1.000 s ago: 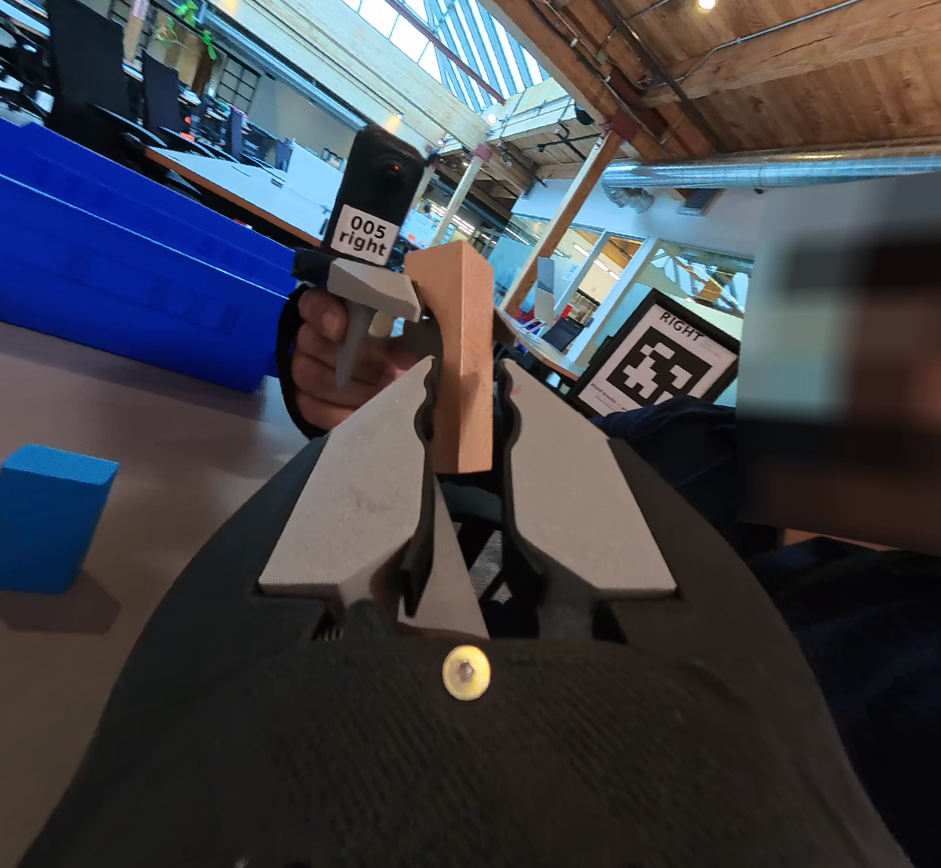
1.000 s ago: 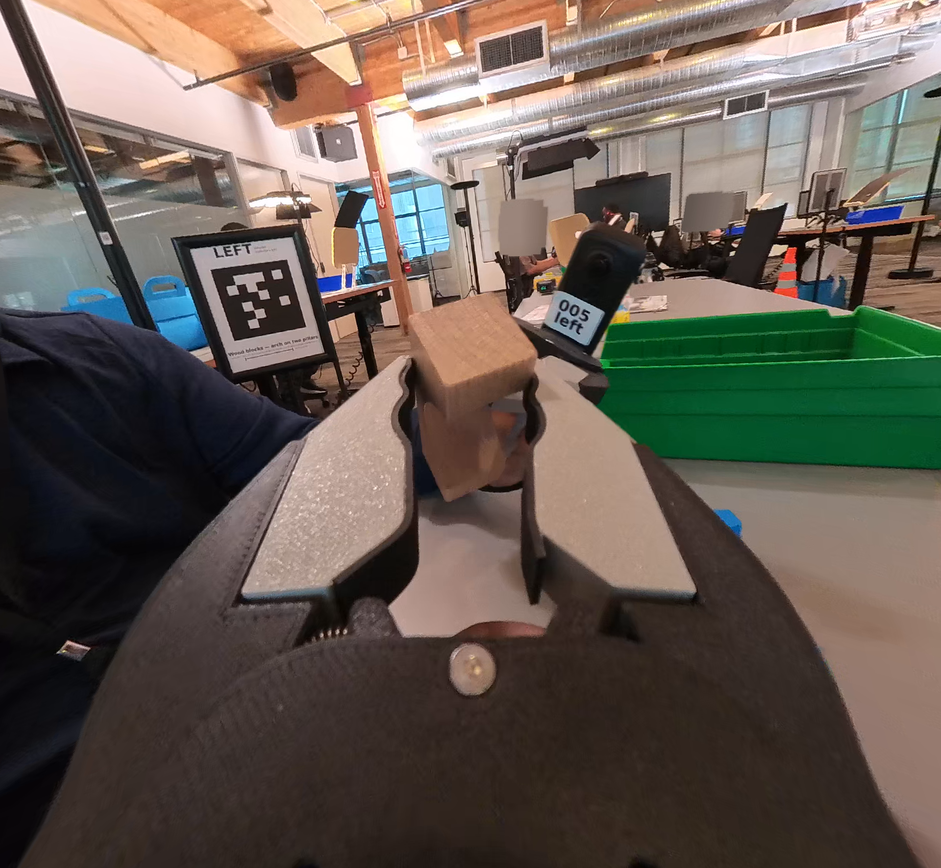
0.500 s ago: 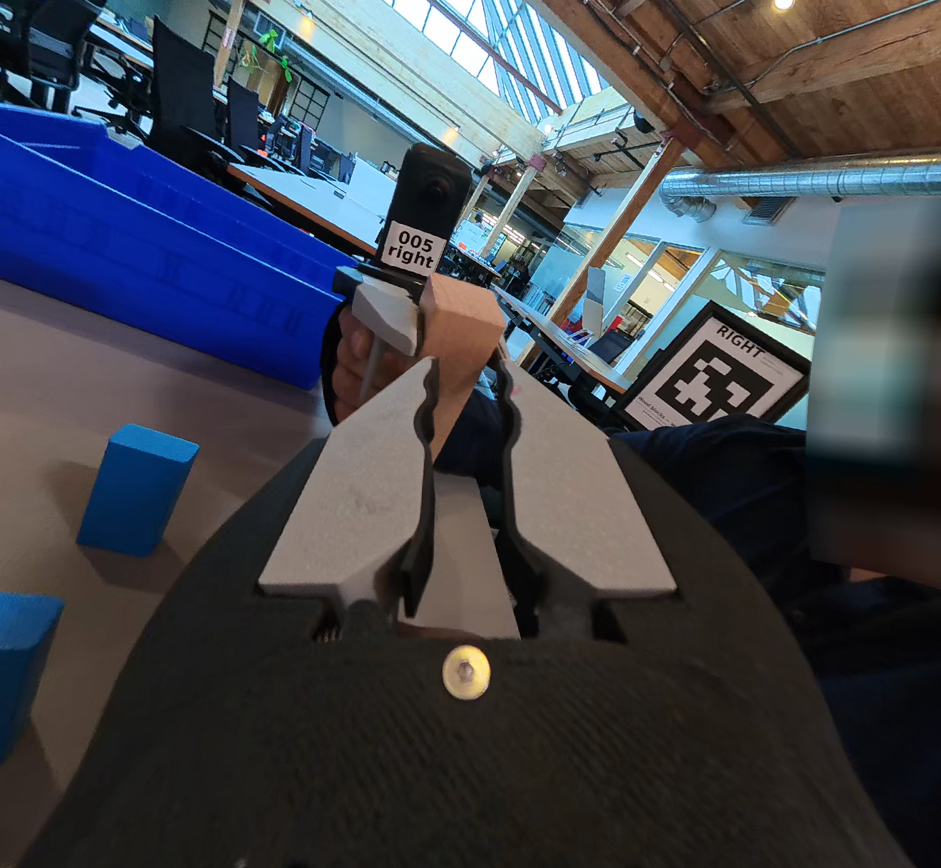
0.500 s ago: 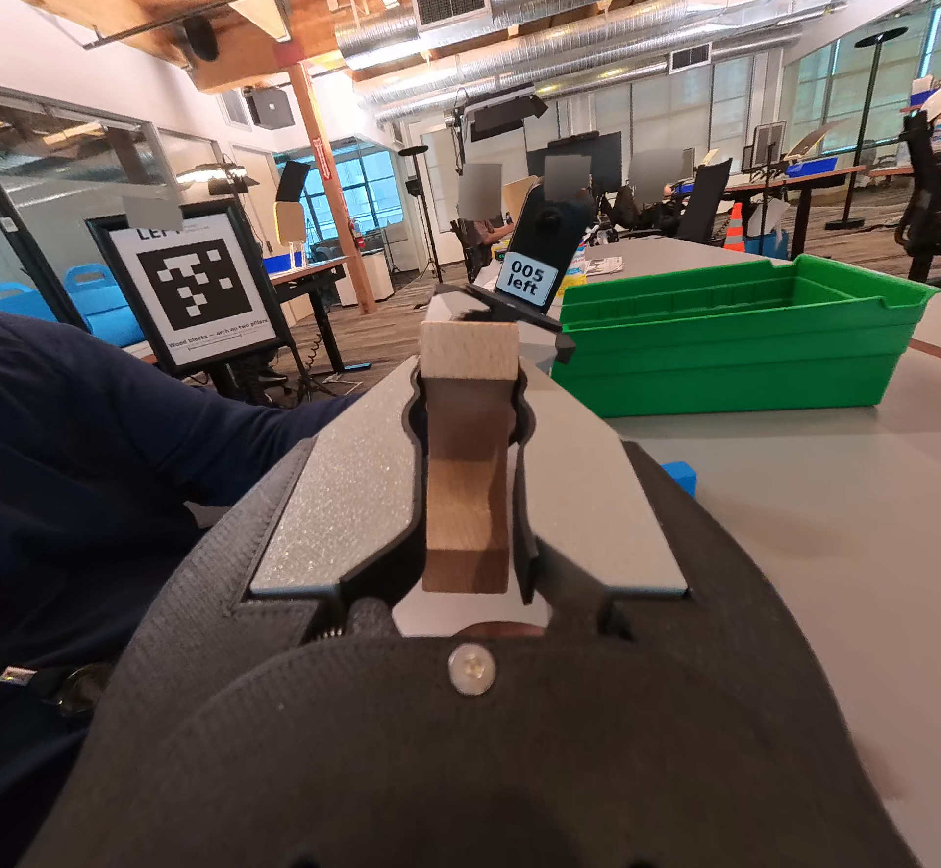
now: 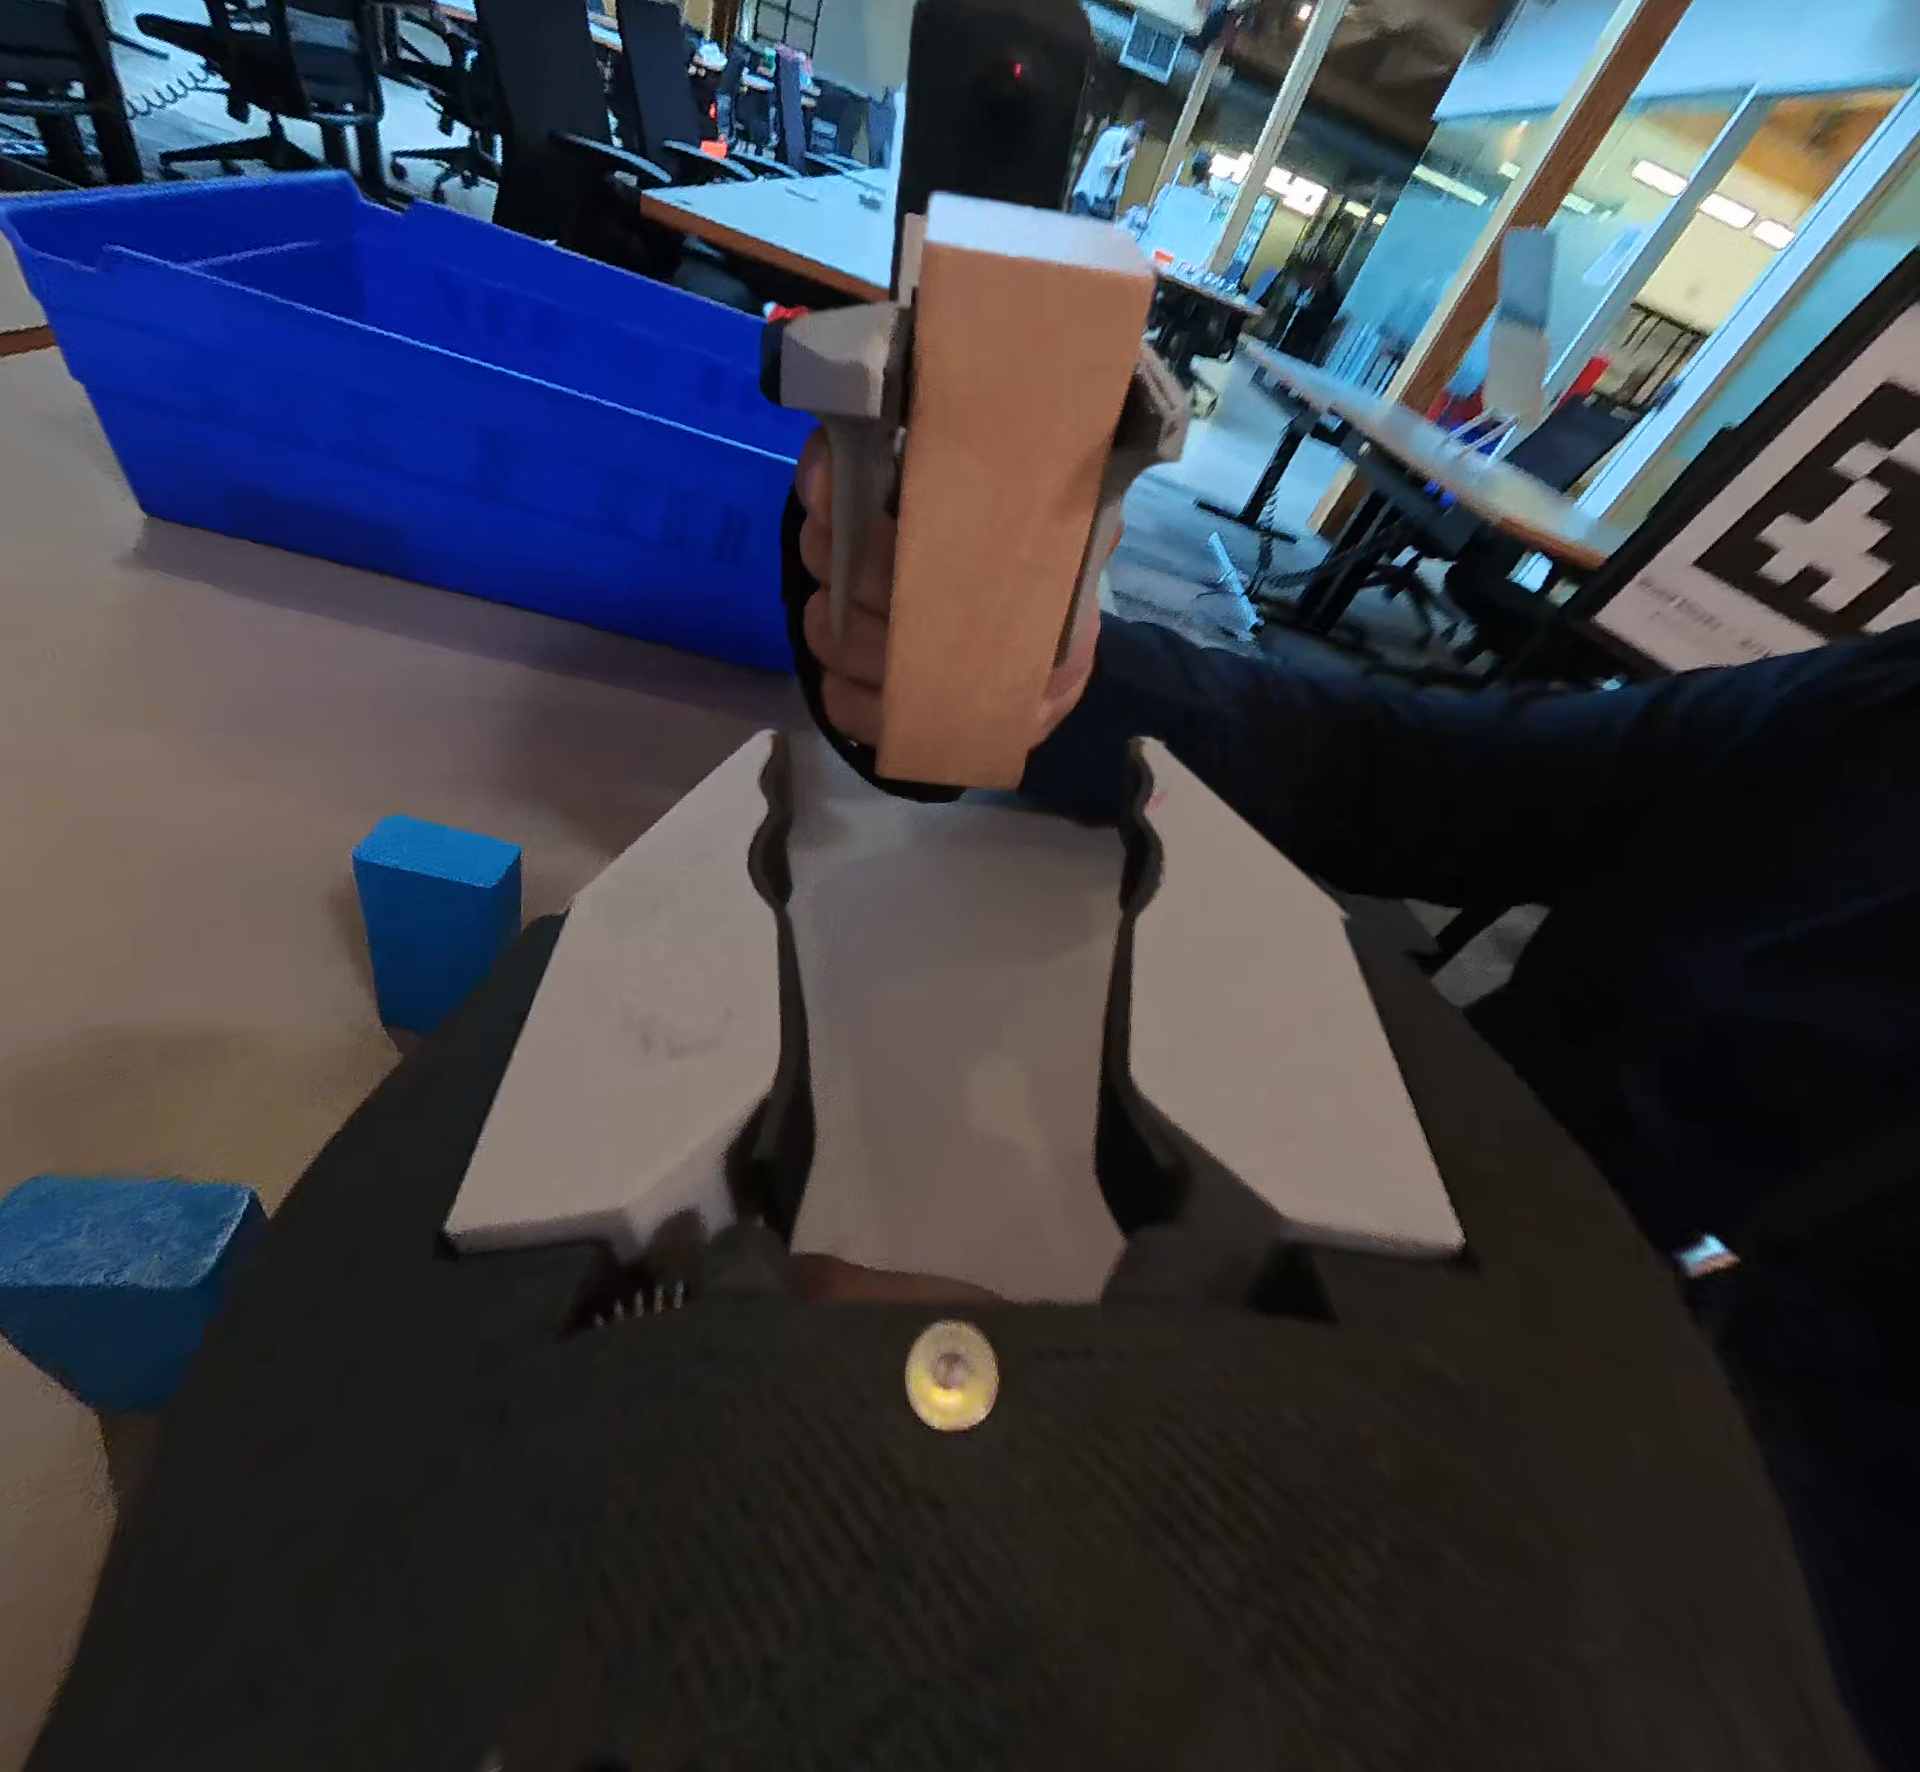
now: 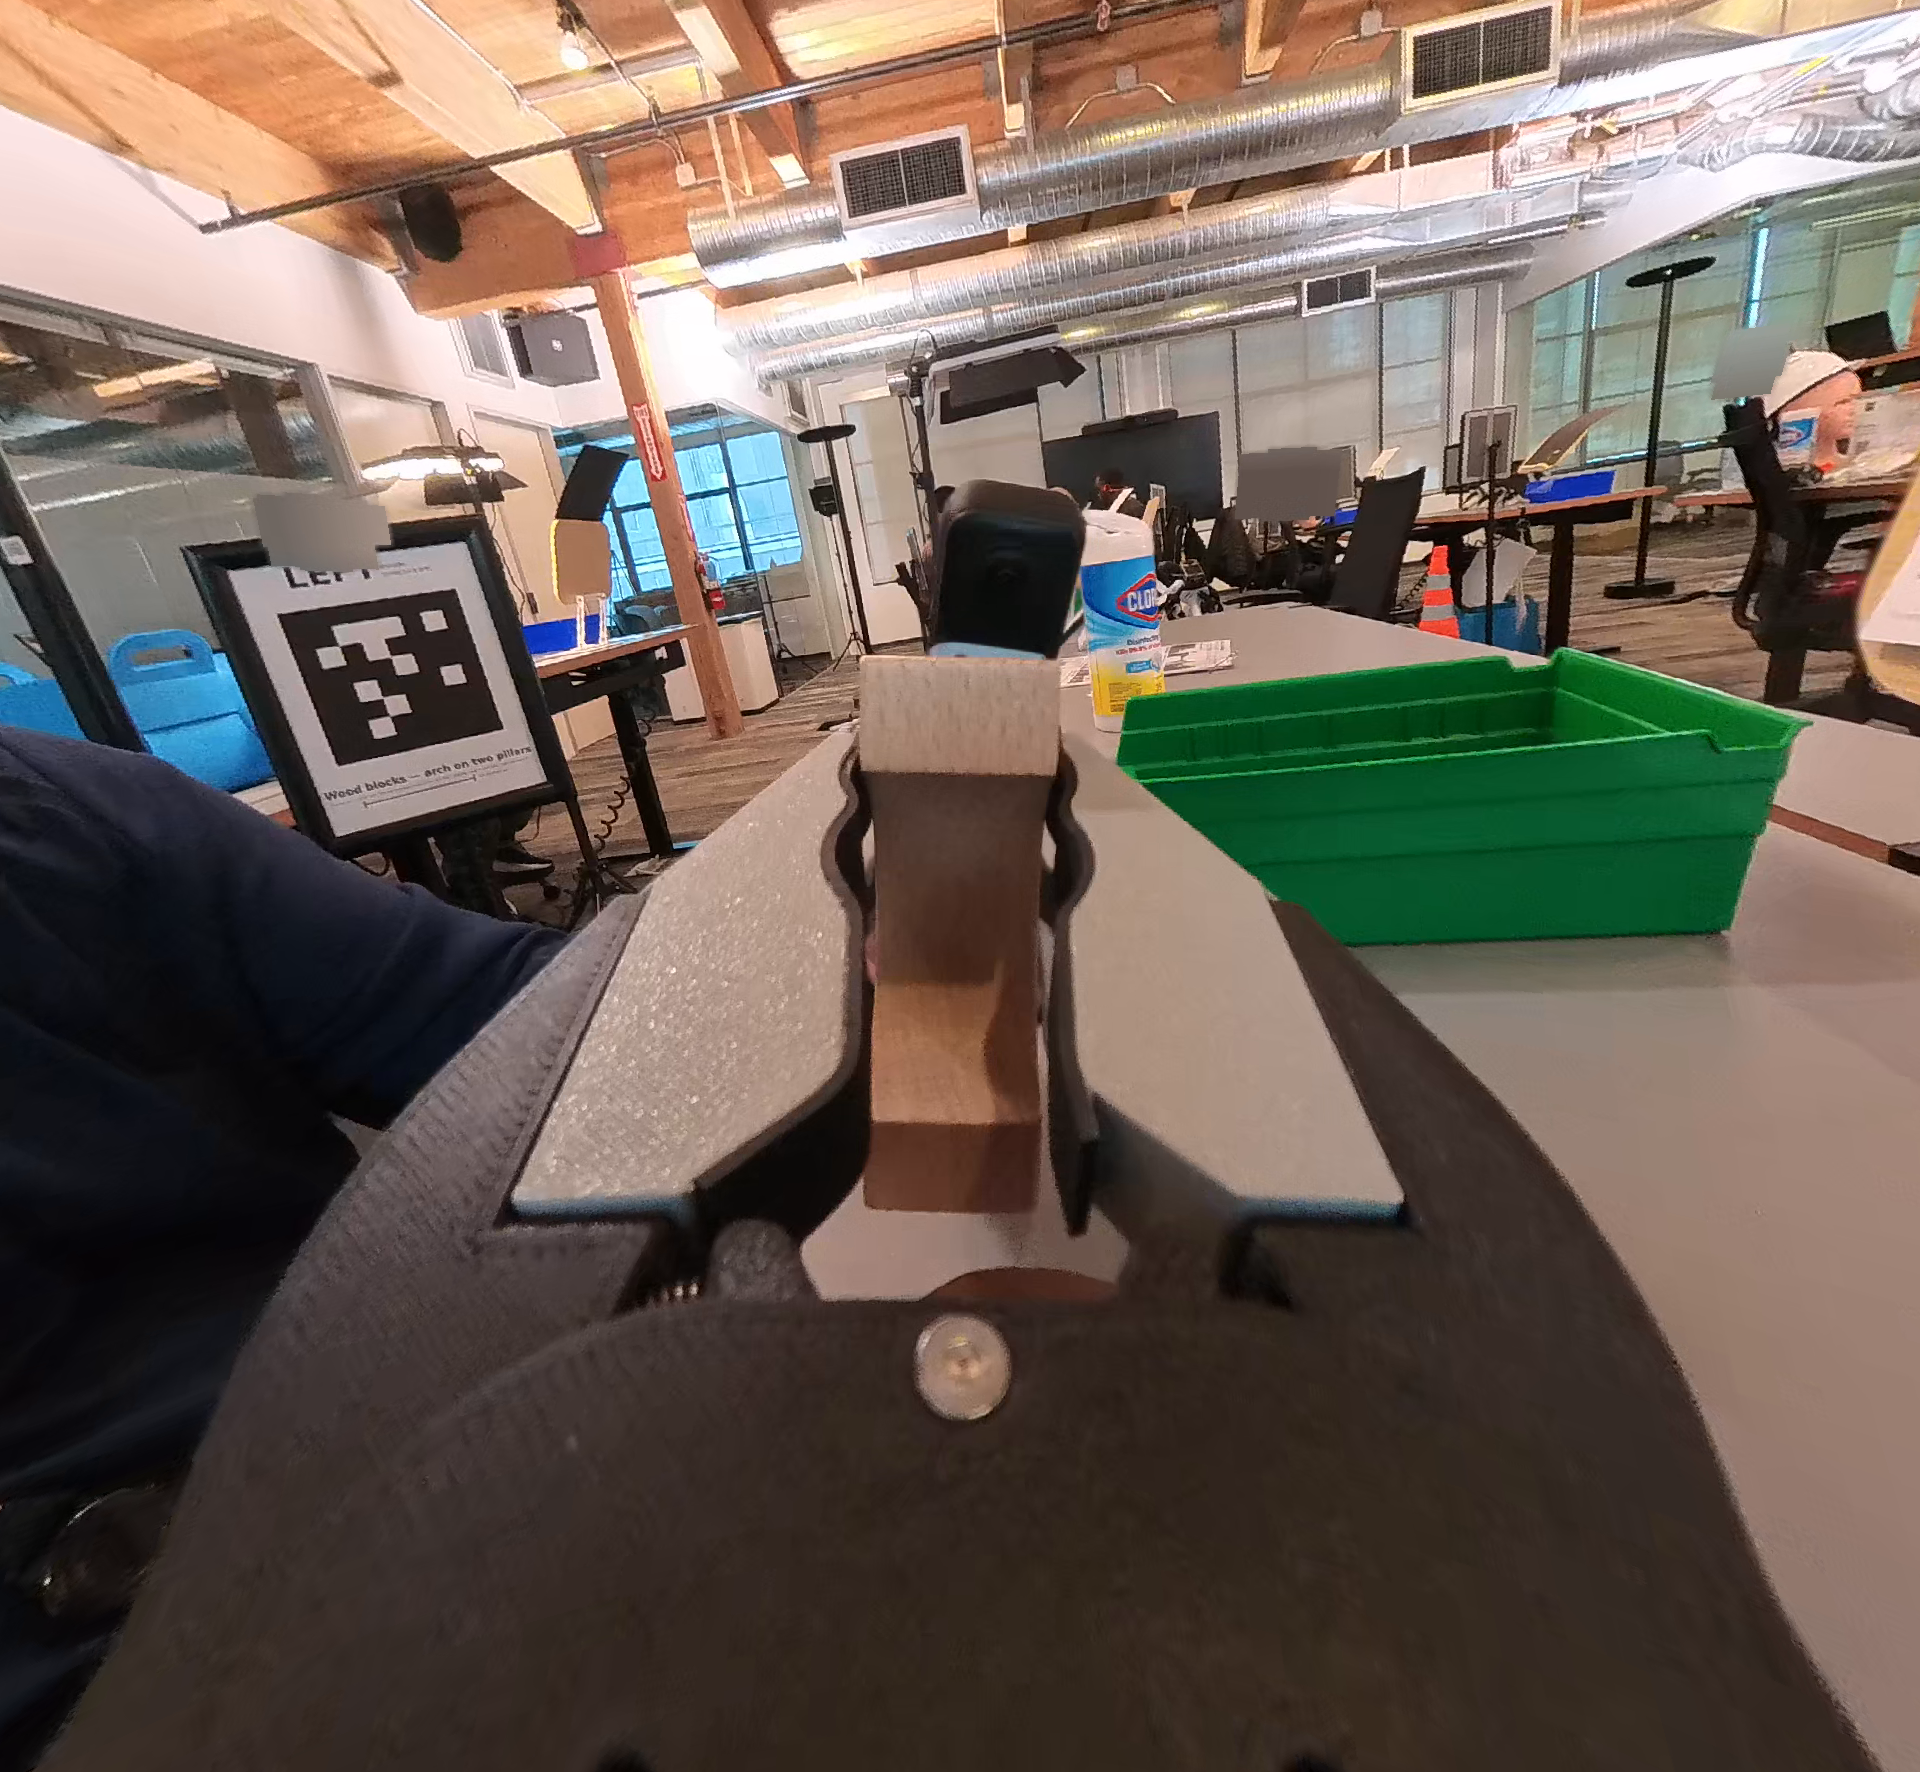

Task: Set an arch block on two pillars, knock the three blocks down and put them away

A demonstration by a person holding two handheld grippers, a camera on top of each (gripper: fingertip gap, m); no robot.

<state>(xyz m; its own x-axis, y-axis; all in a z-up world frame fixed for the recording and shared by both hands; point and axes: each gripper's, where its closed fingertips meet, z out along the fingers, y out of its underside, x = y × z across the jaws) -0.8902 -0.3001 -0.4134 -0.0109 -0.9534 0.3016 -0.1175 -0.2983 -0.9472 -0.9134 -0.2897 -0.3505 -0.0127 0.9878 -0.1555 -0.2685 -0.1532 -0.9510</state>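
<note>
Right gripper [image 6: 956, 849] had its jaws clamped on the wooden arch block [image 6: 951, 943], held up off the worktop [image 6: 1558, 1047]. Left gripper [image 5: 951, 787] jaws were wide, nothing between them. Two blue blocks [image 5: 436, 912] sat on the worktop beside it, near the blue bin [image 5: 416, 392].

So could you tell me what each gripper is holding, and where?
The right gripper clamps the wooden arch block across its flat side faces; the left gripper is open and empty.
</note>
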